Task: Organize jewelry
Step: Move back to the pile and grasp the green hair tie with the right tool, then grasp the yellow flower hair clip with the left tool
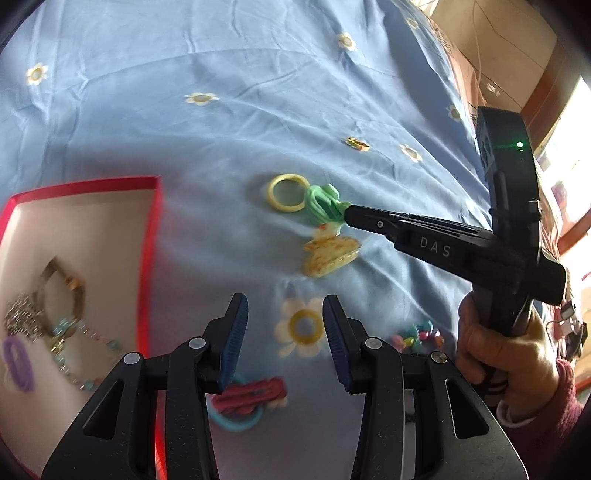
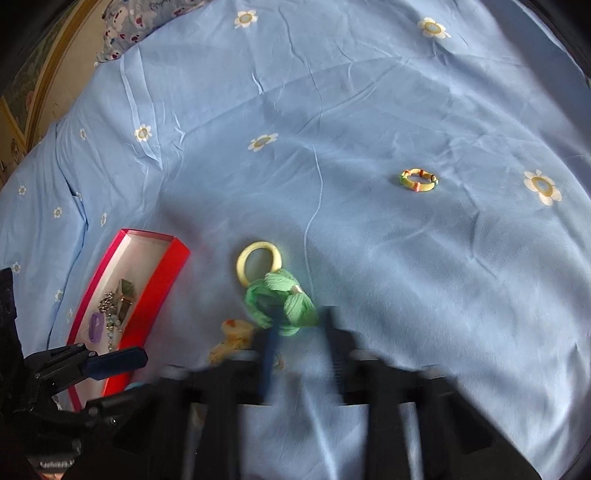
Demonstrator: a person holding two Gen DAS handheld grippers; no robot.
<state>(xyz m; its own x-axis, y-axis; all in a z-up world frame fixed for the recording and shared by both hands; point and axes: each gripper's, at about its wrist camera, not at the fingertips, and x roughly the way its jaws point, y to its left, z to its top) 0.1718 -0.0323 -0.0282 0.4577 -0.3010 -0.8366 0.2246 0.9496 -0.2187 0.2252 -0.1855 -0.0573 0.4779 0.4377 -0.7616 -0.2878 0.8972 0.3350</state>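
A green yarn hair tie (image 1: 323, 203) with a yellow ring (image 1: 287, 192) lies on the blue flowered sheet (image 1: 221, 129). My right gripper (image 1: 345, 216) comes in from the right, its tips shut on the green yarn. In the right wrist view its fingers are blurred around the hair tie (image 2: 284, 302). My left gripper (image 1: 284, 299) hangs open over the sheet, nothing between its blue pads. A red box (image 1: 149, 258) at the left holds a bracelet, a beaded chain and a purple tie. A yellow duck clip (image 1: 328, 251) lies just below the green tie.
A red clip on a blue ring (image 1: 247, 402) lies under my left fingers. Coloured beads (image 1: 417, 336) sit to their right, and a small multicoloured ring (image 2: 419, 181) lies farther out. A person's hand (image 1: 506, 354) holds the right gripper. A patterned pillow (image 2: 147, 22) is at the far left.
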